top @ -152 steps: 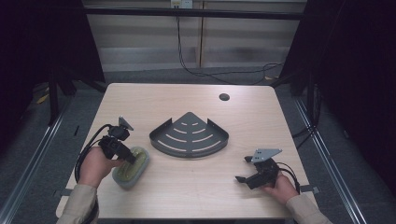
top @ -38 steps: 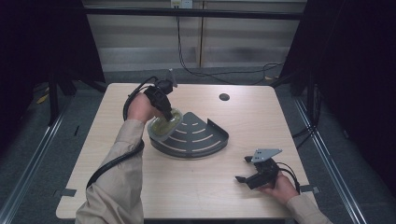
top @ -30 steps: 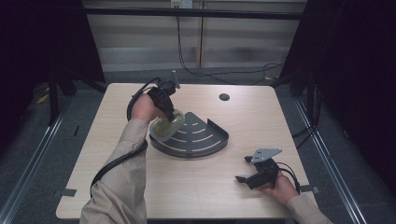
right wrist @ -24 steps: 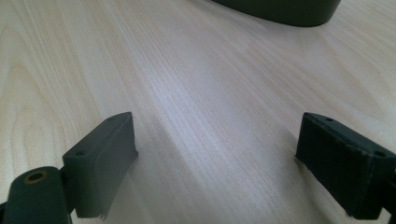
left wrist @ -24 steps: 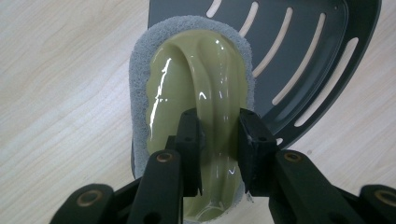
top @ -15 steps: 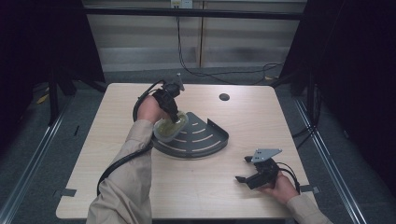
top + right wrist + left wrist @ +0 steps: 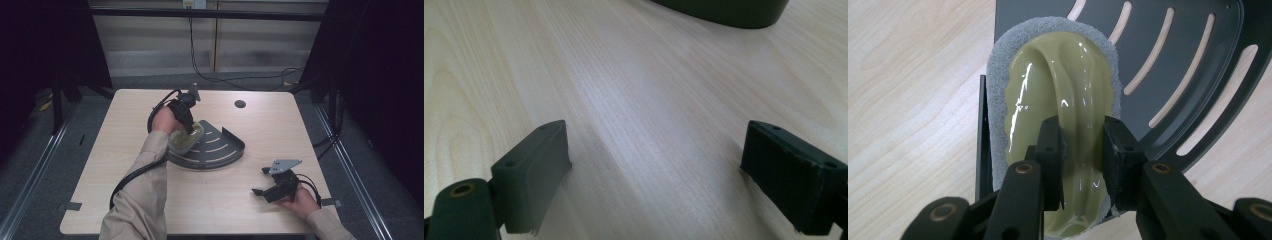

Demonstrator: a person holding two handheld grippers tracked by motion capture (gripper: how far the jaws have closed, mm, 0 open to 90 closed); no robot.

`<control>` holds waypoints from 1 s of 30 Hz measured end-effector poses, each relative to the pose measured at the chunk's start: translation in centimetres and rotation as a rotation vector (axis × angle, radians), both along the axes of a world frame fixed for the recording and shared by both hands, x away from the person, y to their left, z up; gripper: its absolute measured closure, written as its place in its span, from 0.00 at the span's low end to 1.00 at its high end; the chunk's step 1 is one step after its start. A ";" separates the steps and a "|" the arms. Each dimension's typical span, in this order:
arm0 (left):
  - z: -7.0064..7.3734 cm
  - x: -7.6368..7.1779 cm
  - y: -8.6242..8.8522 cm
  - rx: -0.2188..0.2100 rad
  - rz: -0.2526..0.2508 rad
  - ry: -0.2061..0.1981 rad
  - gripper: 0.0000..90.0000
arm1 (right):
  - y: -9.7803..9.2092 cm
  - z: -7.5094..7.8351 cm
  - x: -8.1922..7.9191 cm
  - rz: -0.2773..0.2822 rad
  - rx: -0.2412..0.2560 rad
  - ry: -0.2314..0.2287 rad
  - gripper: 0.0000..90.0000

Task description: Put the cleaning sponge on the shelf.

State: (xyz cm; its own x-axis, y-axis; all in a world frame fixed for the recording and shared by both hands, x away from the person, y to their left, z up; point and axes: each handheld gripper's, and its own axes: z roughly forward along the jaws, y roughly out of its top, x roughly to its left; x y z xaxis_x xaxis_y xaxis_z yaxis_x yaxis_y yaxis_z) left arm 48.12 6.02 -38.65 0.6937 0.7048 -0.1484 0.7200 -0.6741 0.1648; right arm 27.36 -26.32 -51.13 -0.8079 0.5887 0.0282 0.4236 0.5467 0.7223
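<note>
The left gripper (image 7: 1080, 150) pinches the raised ridge of the olive-handled scrub pad (image 7: 1058, 115), a firm hold for setting it at the left edge of the dark slotted corner rack (image 7: 220, 145). The right gripper (image 7: 265, 185) rests wide open and empty on the table (image 7: 125, 195) at near right, out of the way.

A pale wooden table (image 7: 125, 165) with a round cable hole (image 7: 240, 104) stands on grey floor (image 7: 30, 165); black cables (image 7: 210, 75) trail before a light panelled wall (image 7: 150, 35), dark curtains (image 7: 380, 75) flanking
</note>
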 end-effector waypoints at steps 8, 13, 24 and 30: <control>-0.9 0.0 -0.1 0.013 -0.004 0.002 0.80 | 0.0 0.0 0.0 0.000 0.000 0.000 0.13; -1.3 0.0 0.0 0.012 0.002 0.003 0.80 | 0.0 0.0 0.0 0.000 0.000 0.000 0.13; -2.4 0.0 0.7 0.021 -0.006 0.020 0.80 | 0.0 0.0 0.0 0.001 0.002 0.001 0.13; -2.8 0.0 0.9 0.029 0.010 0.017 0.80 | 0.0 0.0 0.0 0.001 0.002 0.002 0.13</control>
